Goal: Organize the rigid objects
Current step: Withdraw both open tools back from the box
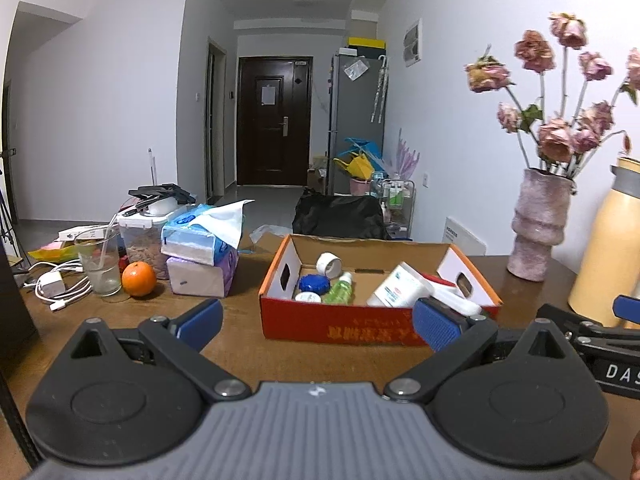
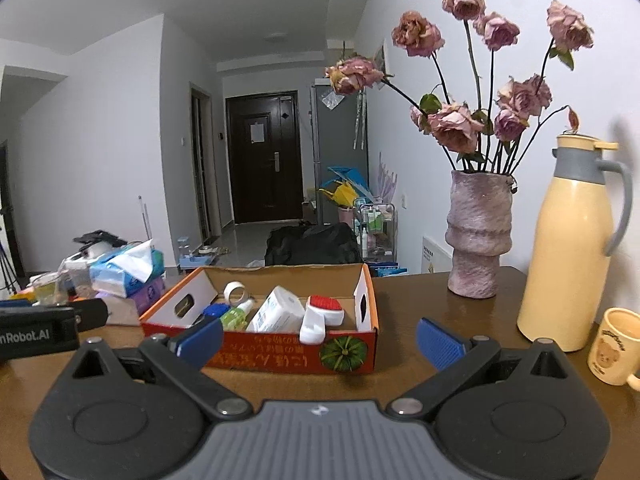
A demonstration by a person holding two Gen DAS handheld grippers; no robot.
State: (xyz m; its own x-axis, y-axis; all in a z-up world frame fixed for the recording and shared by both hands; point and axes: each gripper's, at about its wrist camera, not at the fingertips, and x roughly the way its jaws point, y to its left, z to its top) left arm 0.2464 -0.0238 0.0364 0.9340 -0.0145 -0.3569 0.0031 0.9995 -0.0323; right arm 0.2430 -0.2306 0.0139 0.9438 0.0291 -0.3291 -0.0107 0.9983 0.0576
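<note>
An open red cardboard box (image 1: 336,322) (image 2: 280,354) stands on the brown table straight ahead of both grippers. Inside lie a white tape roll (image 1: 329,265) (image 2: 234,292), a blue lid (image 1: 314,282), a small green bottle (image 1: 340,290) (image 2: 237,316), a white lotion bottle (image 1: 400,286) (image 2: 278,310) and a white brush with a red head (image 2: 320,316). My left gripper (image 1: 318,324) hovers in front of the box, open and holding nothing. My right gripper (image 2: 320,340) is open too, just short of the box's right front corner.
Left of the box sit stacked tissue packs (image 1: 202,248), an orange (image 1: 139,279), a glass (image 1: 99,264), a lidded container (image 1: 142,240) and white cables (image 1: 56,286). On the right stand a pink vase of dried roses (image 2: 478,236), a yellow thermos jug (image 2: 568,248) and a cream mug (image 2: 614,346).
</note>
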